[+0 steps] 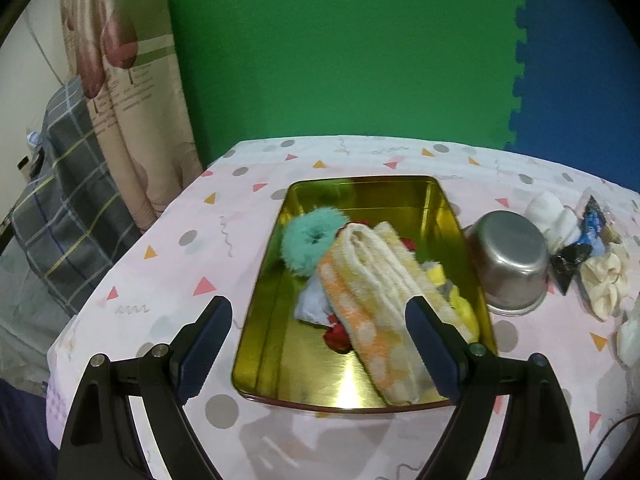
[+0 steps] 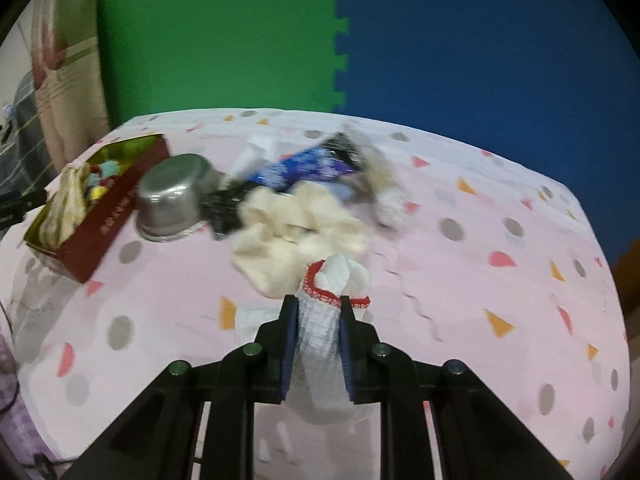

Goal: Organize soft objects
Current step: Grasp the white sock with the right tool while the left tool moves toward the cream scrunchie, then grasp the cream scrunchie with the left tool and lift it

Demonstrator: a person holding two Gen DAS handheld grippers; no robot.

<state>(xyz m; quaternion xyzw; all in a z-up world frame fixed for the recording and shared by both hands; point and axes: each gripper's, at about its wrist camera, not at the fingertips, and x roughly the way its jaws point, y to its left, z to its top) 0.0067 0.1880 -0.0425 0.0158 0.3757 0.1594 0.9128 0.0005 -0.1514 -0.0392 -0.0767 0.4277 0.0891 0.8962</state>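
Note:
A gold-lined tin box (image 1: 276, 280) on the pink tablecloth holds a teal fluffy scrunchie (image 1: 310, 242), a folded orange-and-yellow towel (image 1: 384, 300) and small red, blue and yellow soft pieces. My left gripper (image 1: 318, 320) is open and empty above the box's near end. My right gripper (image 2: 318, 312) is shut on a white cloth with a red trim (image 2: 332, 292), held above the table. A cream scrunchie (image 2: 296, 224) lies just beyond it. The box also shows far left in the right wrist view (image 2: 96, 224).
An upturned steel bowl (image 1: 510, 260) stands right of the box, also in the right wrist view (image 2: 172, 200). Beyond it lie white cloths (image 1: 550, 210), a blue-and-black packet (image 2: 304, 168) and a cream scrunchie (image 1: 604, 280). A green and blue foam wall stands behind the table.

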